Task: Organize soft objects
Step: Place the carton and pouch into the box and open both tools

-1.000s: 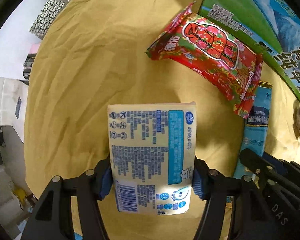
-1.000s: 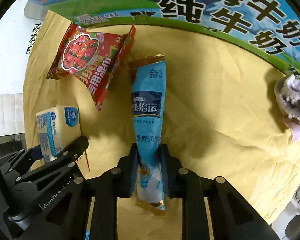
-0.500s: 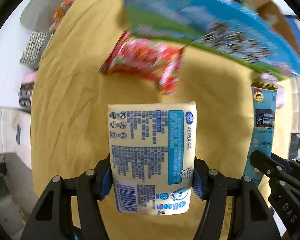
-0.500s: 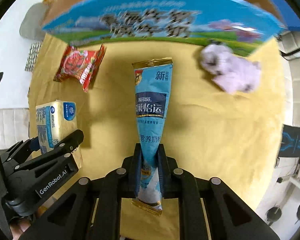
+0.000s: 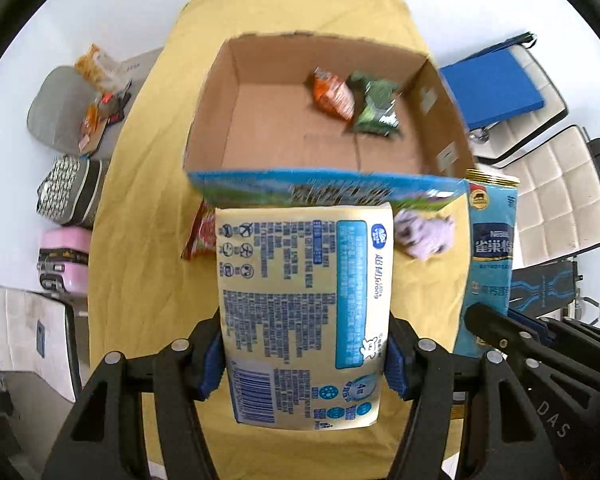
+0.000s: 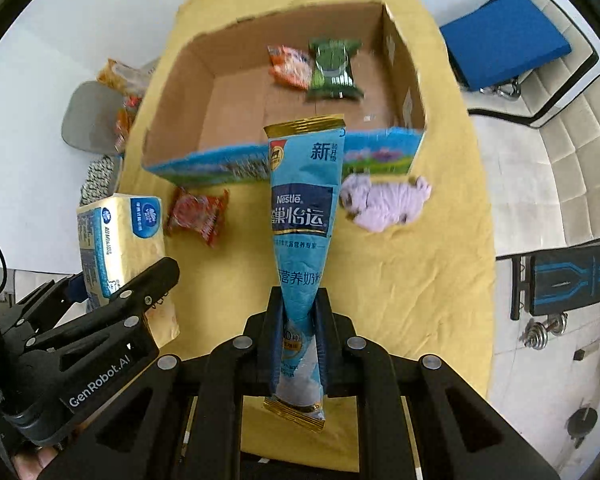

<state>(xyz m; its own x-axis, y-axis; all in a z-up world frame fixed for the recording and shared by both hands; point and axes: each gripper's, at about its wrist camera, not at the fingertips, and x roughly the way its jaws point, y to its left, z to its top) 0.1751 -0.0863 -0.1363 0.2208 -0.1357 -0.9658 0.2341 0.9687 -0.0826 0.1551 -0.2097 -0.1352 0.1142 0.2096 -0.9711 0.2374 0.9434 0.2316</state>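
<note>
— What did the table look like?

— A yellow cloth [image 5: 140,264] covered the table, and an open cardboard box [image 5: 284,128] sat on it with an orange packet [image 5: 334,94] and a green packet [image 5: 376,110] inside. A red packet [image 6: 196,214] and a lilac plush toy [image 6: 384,200] lay on the cloth just in front of the box.

— And my grippers?

— My left gripper [image 5: 304,364] pinched the yellow tissue pack [image 5: 304,312] by its sides, held above the cloth. My right gripper [image 6: 300,340] was clamped on the lower end of the blue Nestle pouch [image 6: 302,208], whose top reached the box's near wall.
</note>
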